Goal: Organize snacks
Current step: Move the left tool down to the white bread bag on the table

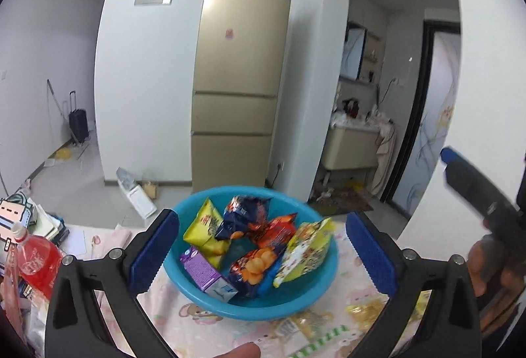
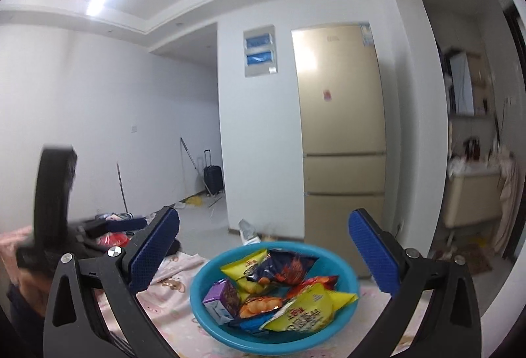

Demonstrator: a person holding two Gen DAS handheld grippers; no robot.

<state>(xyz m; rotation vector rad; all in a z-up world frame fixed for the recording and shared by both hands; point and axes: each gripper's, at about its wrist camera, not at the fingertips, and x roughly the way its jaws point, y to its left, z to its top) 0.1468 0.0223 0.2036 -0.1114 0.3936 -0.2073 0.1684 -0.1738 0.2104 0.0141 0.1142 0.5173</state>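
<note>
Both our left gripper [image 1: 261, 246] and right gripper [image 2: 263, 246] hang released and empty, the blue basin [image 1: 315, 302] of snacks [image 1: 259, 246] just ahead between their fingers. We judge it best to descend on one top packet, pinching its edge gently.

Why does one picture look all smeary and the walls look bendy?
Right wrist view: the fridge and the sink corner are smeared by motion blur, and the ceiling light glares white. Left wrist view: sharper, though the other claw at the right edge is blurred. Both views: the fisheye lens bends straight walls and darkens the corners.
</note>
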